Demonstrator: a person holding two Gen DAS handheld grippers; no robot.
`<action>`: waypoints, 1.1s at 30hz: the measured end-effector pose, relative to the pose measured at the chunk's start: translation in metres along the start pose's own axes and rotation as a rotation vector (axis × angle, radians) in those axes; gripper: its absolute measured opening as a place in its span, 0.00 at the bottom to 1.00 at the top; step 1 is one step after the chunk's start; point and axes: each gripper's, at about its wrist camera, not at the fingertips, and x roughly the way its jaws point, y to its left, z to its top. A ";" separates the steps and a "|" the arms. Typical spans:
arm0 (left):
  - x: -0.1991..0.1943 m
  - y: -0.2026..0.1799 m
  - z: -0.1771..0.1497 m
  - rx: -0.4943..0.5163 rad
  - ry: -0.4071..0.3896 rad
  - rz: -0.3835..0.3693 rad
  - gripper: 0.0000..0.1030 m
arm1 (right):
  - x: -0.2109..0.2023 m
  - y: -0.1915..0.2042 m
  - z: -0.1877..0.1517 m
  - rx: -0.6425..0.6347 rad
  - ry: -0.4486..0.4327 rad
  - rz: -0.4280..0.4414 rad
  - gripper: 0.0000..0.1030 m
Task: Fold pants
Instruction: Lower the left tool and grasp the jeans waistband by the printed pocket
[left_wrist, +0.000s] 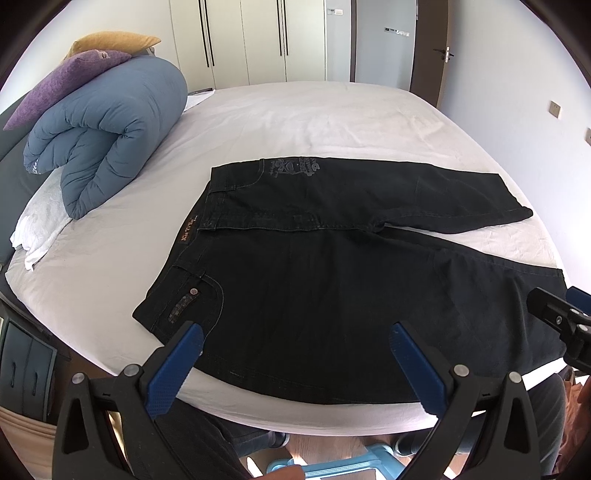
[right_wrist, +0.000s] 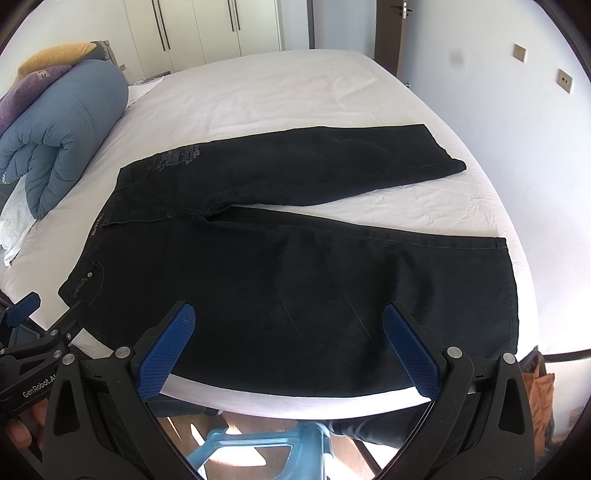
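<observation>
Black jeans (left_wrist: 332, 273) flat near bed (left_wrist: 295, 118) front edge, white sheet free beyond, our left gripper (left_wrist: 295, 339) and right gripper (right_wrist: 288, 325) hover released.

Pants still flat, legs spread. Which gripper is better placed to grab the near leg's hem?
Right. The right gripper hovers over the near leg of the pants, nearer the hem. The left gripper sits toward the waistband end. Both have their jaws open, holding nothing.

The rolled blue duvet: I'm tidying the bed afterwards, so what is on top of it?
On the rolled blue duvet lies a purple cushion, with a yellow cushion behind and above it. Anything farther behind the roll is hidden.
</observation>
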 end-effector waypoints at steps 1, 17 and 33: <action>0.003 0.003 0.004 0.002 -0.004 -0.020 1.00 | -0.001 -0.002 0.003 -0.005 -0.011 0.023 1.00; 0.129 0.031 0.175 0.294 -0.025 -0.095 1.00 | 0.044 -0.005 0.129 -0.236 -0.140 0.374 0.92; 0.347 0.032 0.269 0.622 0.322 -0.188 0.68 | 0.202 0.006 0.203 -0.399 0.030 0.501 0.68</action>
